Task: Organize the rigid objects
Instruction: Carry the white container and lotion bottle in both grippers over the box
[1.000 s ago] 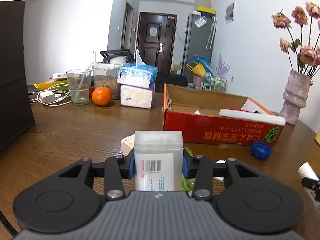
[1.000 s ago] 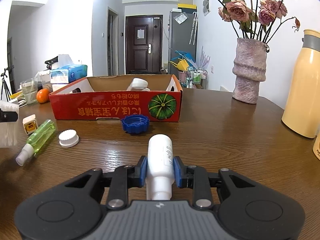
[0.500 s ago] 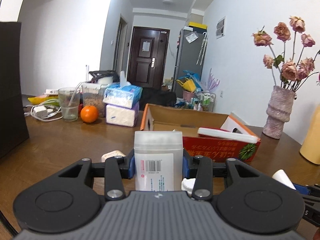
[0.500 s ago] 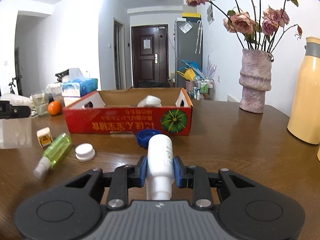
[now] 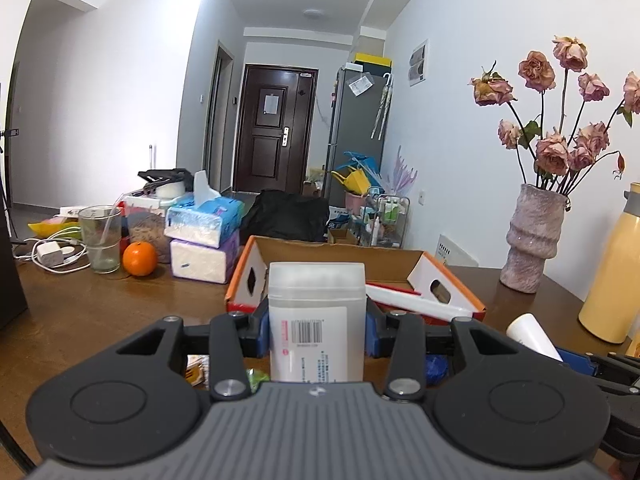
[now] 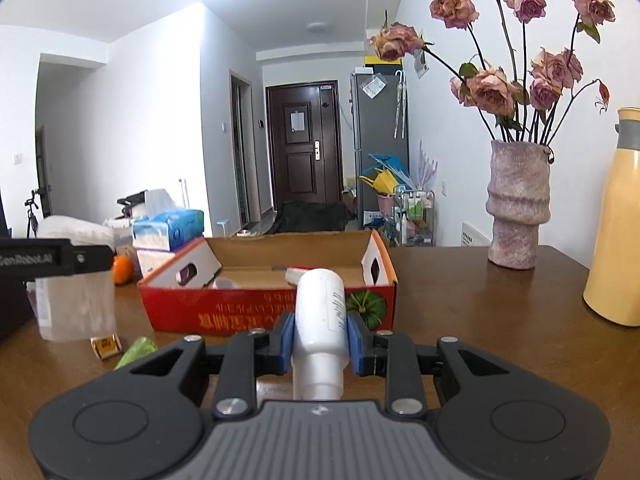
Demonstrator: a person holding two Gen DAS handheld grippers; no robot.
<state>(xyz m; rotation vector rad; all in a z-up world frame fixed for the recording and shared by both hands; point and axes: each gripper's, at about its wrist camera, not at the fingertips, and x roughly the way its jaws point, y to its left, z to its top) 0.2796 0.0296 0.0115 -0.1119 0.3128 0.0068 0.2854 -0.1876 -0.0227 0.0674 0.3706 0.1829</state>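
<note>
My left gripper is shut on a frosted plastic container with a barcode label, held upright above the table. My right gripper is shut on a white bottle that lies along the fingers, its base pointing forward. Straight ahead in both views stands an open red cardboard box with a few white items inside. The left gripper with the container shows at the left edge of the right wrist view. The white bottle shows at the lower right of the left wrist view.
A small yellow box and a green spray bottle lie on the wooden table left of the red box. A vase of dried roses and a yellow flask stand at the right. Tissue packs, an orange and a glass sit at the back left.
Both grippers have risen from the table with their loads still held. The left one has also come closer to the red box, whose inside now shows in both views.
</note>
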